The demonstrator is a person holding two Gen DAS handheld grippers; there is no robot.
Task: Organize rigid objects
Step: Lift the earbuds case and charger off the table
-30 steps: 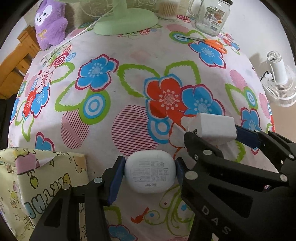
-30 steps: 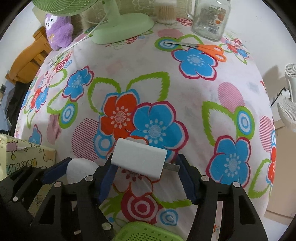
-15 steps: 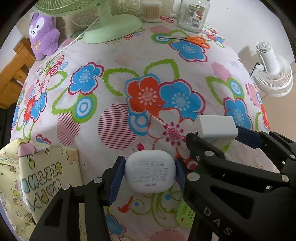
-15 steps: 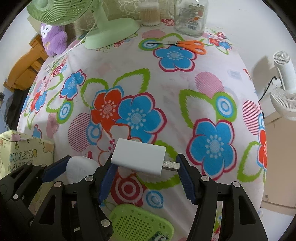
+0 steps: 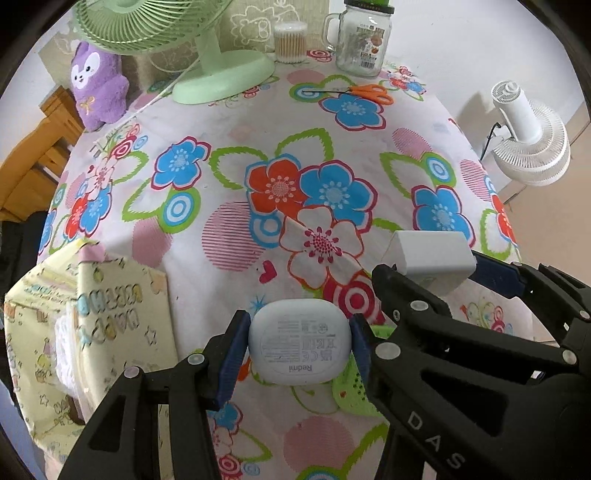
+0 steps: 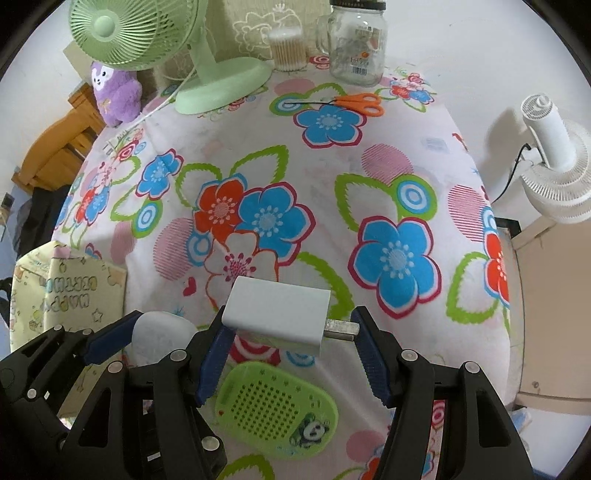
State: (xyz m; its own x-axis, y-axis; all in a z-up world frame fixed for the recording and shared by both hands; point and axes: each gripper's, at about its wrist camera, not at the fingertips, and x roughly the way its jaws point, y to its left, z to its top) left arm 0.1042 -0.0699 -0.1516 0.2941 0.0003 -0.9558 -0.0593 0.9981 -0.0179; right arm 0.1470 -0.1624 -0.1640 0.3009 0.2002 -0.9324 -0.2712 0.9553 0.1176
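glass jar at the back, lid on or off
On. The glass jar stands upright at the table's far edge with a dark lid capping its mouth in both views.

Both grippers have lifted away from the flowered tablecloth (image 6: 369, 155), carrying the white earbud case (image 5: 299, 341) and white charger plug (image 6: 277, 314) higher and nearer; a green perforated lid (image 6: 277, 406) has come into view beneath them

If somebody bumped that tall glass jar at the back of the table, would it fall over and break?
Probably it could tip: the glass jar stands upright and looks taller than wide. It looks nearly empty, so likely light. Being glass, it may crack, though the cloth-covered table might soften a fall.
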